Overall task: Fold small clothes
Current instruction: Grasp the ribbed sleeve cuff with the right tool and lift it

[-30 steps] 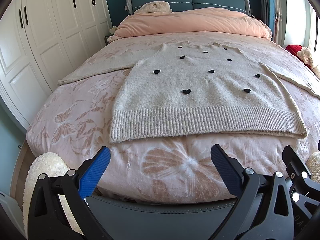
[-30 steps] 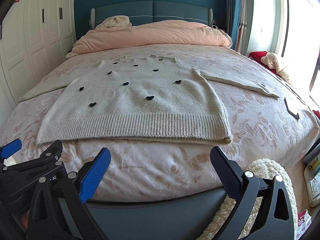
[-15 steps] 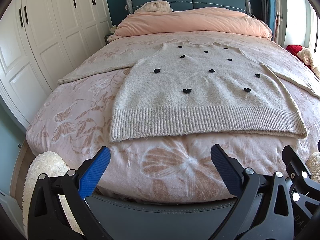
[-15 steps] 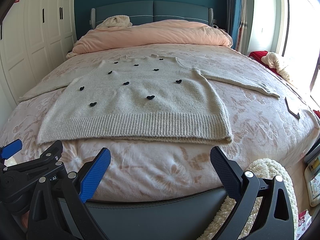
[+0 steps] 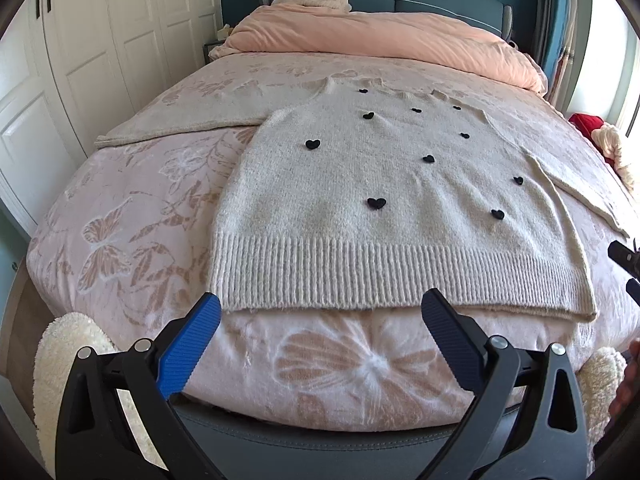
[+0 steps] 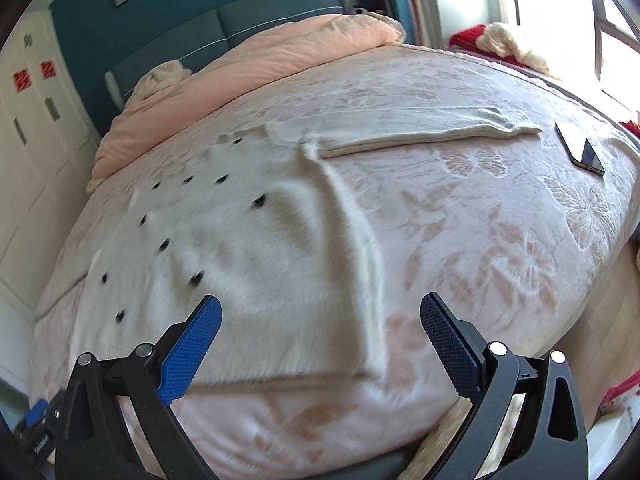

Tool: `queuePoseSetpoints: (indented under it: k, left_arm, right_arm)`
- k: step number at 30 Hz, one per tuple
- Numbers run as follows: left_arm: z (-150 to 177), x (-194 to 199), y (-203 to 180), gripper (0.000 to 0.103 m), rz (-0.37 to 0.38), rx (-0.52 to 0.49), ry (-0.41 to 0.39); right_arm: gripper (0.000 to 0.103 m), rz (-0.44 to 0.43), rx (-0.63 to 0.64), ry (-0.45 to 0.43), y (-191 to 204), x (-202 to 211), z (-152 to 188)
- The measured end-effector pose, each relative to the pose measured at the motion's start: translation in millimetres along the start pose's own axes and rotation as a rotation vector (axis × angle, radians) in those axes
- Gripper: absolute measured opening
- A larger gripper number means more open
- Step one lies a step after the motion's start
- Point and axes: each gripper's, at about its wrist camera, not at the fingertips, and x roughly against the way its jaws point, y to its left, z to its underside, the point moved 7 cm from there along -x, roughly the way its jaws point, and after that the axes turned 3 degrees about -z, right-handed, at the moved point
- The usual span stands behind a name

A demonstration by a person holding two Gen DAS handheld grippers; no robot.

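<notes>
Two grippers are near the foot of the bed, and both have their jaws spread wide with nothing between them. The left gripper (image 5: 320, 320) points at the ribbed hem of the sweater (image 5: 384, 184), and its left blue finger (image 5: 192, 344) is just below the hem's left corner, apart from the knit. The right gripper (image 6: 320, 324) is tilted and hangs over the right lower part of the same sweater (image 6: 240, 280); this view is blurred, so I cannot tell if it touches the cloth. The sweater lies flat on the bed cover (image 5: 132, 216), front up with small black hearts, hem toward the grippers and neck toward the headboard, so its long axis runs away from them. The right sleeve (image 6: 432, 128) stretches sideways toward a phone (image 6: 580, 148), and the left sleeve (image 5: 180, 120) goes out to the other side. Each gripper seems nearer to its own side of the hem. Farther back lies a pink duvet (image 5: 380, 36).
</notes>
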Motion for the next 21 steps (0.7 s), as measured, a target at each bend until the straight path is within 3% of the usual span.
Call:
queuePoseSetpoints:
  k: [7, 12, 15, 16, 17, 18, 21]
  left_arm:
    - [-34, -32, 0, 0.098, 0.024, 0.054, 0.043]
    - [-52, -56, -1, 0.098, 0.005, 0.075, 0.069]
    - [-58, -69, -1, 0.098, -0.008, 0.078, 0.089]
    - [-61, -73, -1, 0.098, -0.005, 0.078, 0.095]
    - [-63, -76, 0, 0.098, -0.005, 0.078, 0.099]
    - [-66, -79, 0, 0.098, -0.002, 0.079, 0.098]
    - [-82, -85, 4, 0.098, 0.022, 0.093, 0.088]
  right_arm:
    - [0.098, 0.096, -0.434, 0.024, -169, -93, -141]
    - [0.096, 0.105, -0.694, 0.004, -248, -153, -186]
    - [0.077, 0.065, -0.836, -0.032, -270, -174, -192]
    - [0.059, 0.066, -0.854, -0.060, -271, -177, -196]
    - [0.020, 0.057, -0.854, -0.079, -270, -179, -202]
    - [0.011, 0.023, -0.849, -0.080, -265, -183, -209]
    - [0.011, -0.112, -0.761, -0.197, -215, -171, -252]
